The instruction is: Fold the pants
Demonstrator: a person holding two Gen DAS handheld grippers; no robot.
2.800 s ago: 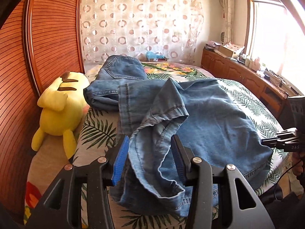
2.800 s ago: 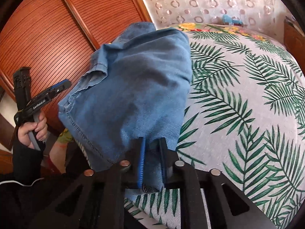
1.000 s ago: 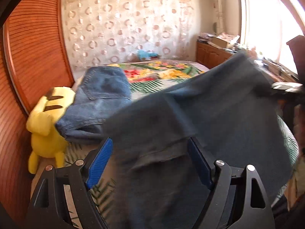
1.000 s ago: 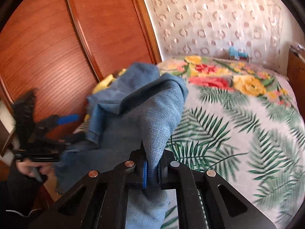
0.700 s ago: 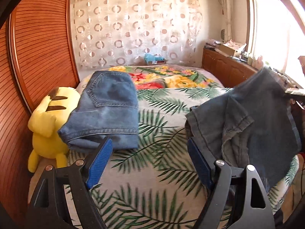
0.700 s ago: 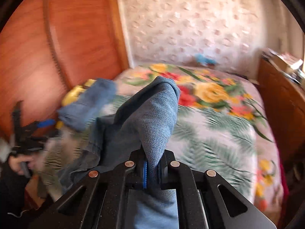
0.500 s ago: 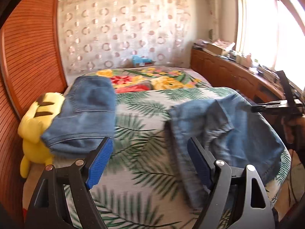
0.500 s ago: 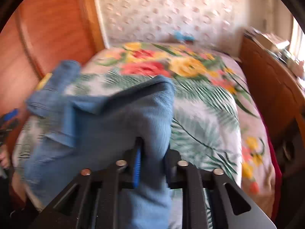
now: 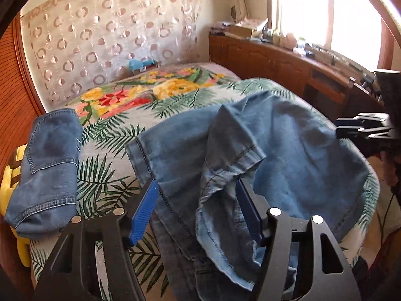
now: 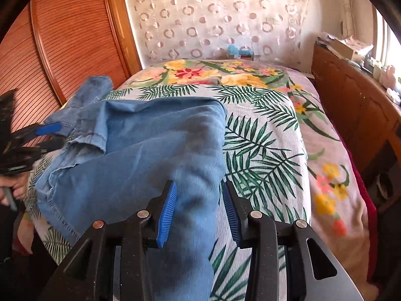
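Jeans: a pair of blue denim jeans (image 9: 288,150) lies crumpled across the near end of the bed (image 9: 105,175), one hemmed leg end turned over on top; part of it hangs over the bed's near edge.
Left gripper: the left gripper (image 9: 198,210) sits low at the jeans' near edge, its fingers (image 9: 144,209) closing with a bunched fold of denim between them; the blue pads stand clear of the cloth on the left side, and on the right side the cloth hides the contact.
Right gripper: the right gripper (image 10: 199,210) has its fingers (image 10: 166,213) opening, with a thick roll of the jeans' fabric between them; a gap shows beside the right pad, so the hold is released.
Folded jeans: a second pair, folded jeans (image 9: 47,173), lies at the bed's left edge, well apart from the crumpled pair.
Plush toy: a yellow plush toy (image 9: 10,175) lies partly under the folded jeans, against the wooden wardrobe door (image 10: 62,45).
Bedspread: green palm leaves near, yellow and red flowers farther back.
Side cabinet: a wooden cabinet (image 9: 275,60) runs along the window, cluttered with small items.
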